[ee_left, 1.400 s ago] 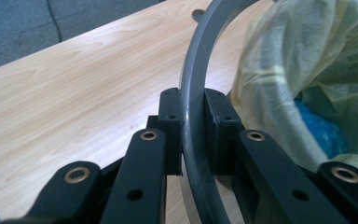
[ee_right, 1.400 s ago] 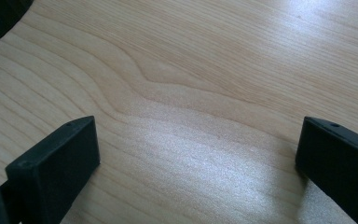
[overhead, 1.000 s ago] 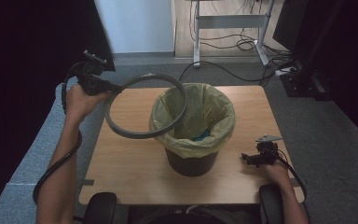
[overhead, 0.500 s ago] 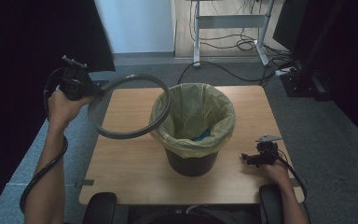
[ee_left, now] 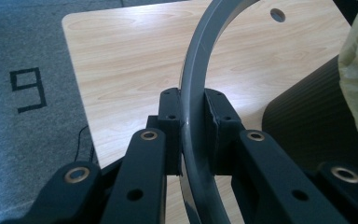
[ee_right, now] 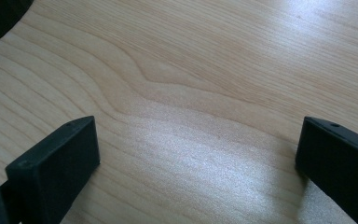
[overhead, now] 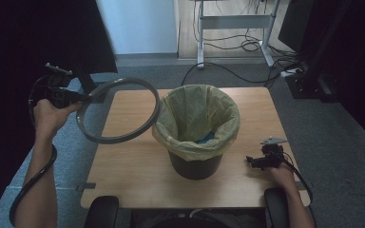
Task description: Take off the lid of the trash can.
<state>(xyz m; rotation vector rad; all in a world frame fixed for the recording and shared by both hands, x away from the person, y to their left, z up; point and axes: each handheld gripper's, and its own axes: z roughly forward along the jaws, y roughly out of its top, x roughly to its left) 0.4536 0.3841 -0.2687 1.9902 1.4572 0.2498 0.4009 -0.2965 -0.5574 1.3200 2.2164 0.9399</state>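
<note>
Left gripper (overhead: 78, 96): raised at the left edge of the table, past the table's left rim in the high view; its jaws are pressed on the grey ring, one pad on each face of the band, as the left gripper view shows.
Grey ring (overhead: 119, 110): a round grey plastic hoop, held by its left-hand rim and tilted, hanging in the air over the left part of the table; its right-hand arc sits just beside the bin's rim, and whether it touches the liner cannot be told. In the left gripper view the band (ee_left: 193, 84) runs upward from between the jaws and curves off to the right.
Waste bin (overhead: 196, 164): a dark round bin standing upright near the middle of the table, right of the ring.
Bin liner (overhead: 197, 111): yellowish plastic bag folded out over the bin's rim; something blue lies at the bottom inside.
Right gripper (overhead: 254, 163): low on the table near its front right corner, right of the bin and well apart from the ring; its jaws stand spread wide with bare wood between them in the right gripper view.
Table (overhead: 128, 175): light wood top with rounded corners, on grey carpet.
Left hand (overhead: 50, 116): wrapped around the left gripper's handle, cable trailing down along the forearm.
</note>
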